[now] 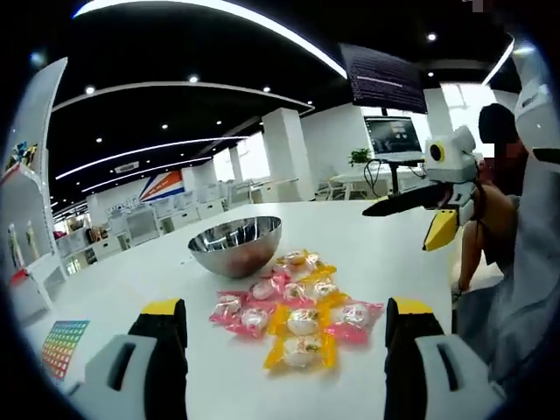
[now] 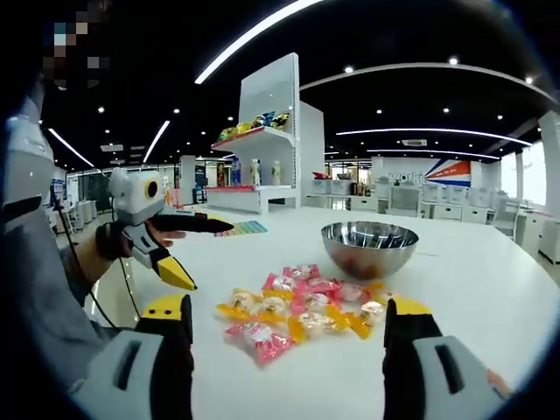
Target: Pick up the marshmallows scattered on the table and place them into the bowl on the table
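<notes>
I see the white counter [image 1: 376,236] spreading wide under both my tools. On it the steel bowl [image 1: 235,244] sits upright at about 11 o'clock in the left gripper view and at 1 o'clock in the right gripper view [image 2: 368,248], with something pinkish low inside it. The marshmallows [image 1: 293,306], wrapped in pink and yellow, lie in a loose heap on the counter just beside the bowl, on my near side; in the right gripper view the heap [image 2: 302,306] sits at centre, toward 6 o'clock from the bowl. My left gripper [image 1: 284,359] hangs low before the heap, fingers spread wide and empty. My right gripper [image 2: 289,363] is likewise released, grasping nothing; from the left gripper view it [image 1: 411,210] floats above the counter at 2 o'clock. A colour chart [image 1: 63,346] lies flat at 8 o'clock
</notes>
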The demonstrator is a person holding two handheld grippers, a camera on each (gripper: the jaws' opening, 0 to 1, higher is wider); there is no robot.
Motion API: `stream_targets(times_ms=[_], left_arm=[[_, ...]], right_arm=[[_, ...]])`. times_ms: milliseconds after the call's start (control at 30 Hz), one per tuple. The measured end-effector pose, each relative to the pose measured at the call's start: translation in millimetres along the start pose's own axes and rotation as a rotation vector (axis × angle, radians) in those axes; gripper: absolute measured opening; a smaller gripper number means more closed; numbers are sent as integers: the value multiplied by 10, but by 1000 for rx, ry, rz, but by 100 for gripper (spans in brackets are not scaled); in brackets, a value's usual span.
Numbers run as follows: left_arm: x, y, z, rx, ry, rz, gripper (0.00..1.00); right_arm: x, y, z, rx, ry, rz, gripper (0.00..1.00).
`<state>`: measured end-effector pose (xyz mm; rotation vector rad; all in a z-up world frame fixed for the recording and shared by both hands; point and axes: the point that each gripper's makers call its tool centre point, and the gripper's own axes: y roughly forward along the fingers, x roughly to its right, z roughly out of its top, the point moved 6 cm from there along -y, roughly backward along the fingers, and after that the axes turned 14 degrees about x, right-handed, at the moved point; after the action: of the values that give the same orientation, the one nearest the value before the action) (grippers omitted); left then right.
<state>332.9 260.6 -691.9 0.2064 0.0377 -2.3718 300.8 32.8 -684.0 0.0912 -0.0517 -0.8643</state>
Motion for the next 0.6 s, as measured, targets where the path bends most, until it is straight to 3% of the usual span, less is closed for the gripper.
stream_targets(times_ms=[100,200,333,500,600], left_arm=[[-18,88,-140,-15,-14,-10,94],[-20,145,-328,-79,-4,-31,93],[-25,195,-492,-92,-45,-44,89],[14,235,-614,-103,-77,-60,77],[31,238,-672,-94,-83,-61,76]], right_arm=[[17,-23,18,5,7,-6,86],[34,-43,25,3,8,-14,86],[50,-65,35,9,11,-23,86],[77,-73,36,23,31,-29,86],[91,-73,42,31,40,-35,86]])
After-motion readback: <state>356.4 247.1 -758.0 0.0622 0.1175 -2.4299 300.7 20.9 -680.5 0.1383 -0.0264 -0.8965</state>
